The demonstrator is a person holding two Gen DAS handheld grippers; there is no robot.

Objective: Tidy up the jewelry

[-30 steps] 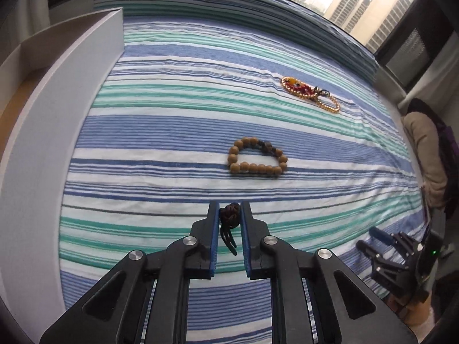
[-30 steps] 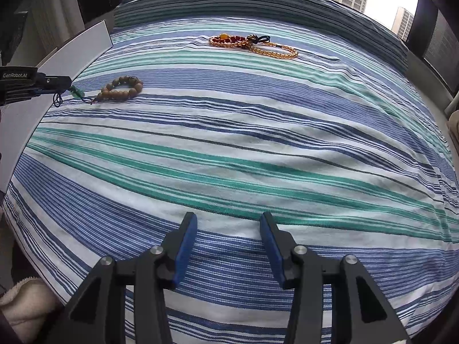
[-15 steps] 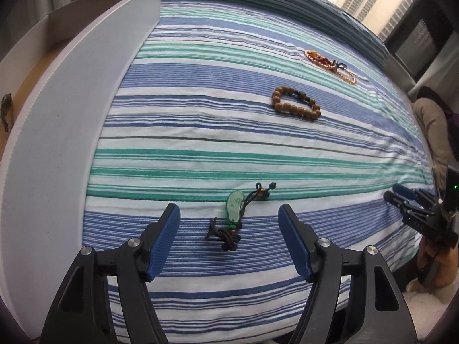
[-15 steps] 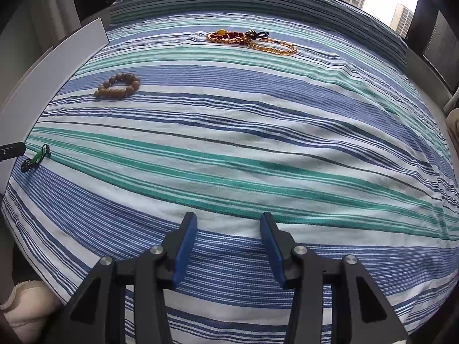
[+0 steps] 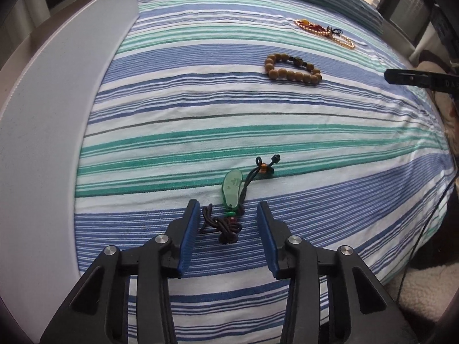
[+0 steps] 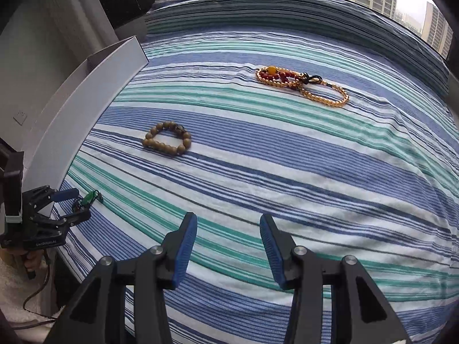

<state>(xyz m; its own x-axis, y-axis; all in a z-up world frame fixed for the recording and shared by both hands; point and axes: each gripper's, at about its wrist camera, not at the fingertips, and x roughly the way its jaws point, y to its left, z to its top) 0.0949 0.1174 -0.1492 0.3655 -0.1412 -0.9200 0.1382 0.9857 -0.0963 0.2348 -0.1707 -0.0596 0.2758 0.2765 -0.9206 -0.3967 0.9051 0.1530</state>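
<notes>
Fingers of my left gripper (image 5: 228,218), having released the green pendant (image 5: 233,189) onto the bed (image 5: 258,109) near its left edge, have been closing, cord between them untouched; right gripper (image 6: 228,229) apart, empty.

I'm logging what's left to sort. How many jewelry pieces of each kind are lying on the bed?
Green pendant on cord: 1
Wooden bead bracelet: 1
Amber bead strand: 1
Red bead strand: 1 (tangled with the amber strand, so the split is uncertain)
Total: 4
</notes>
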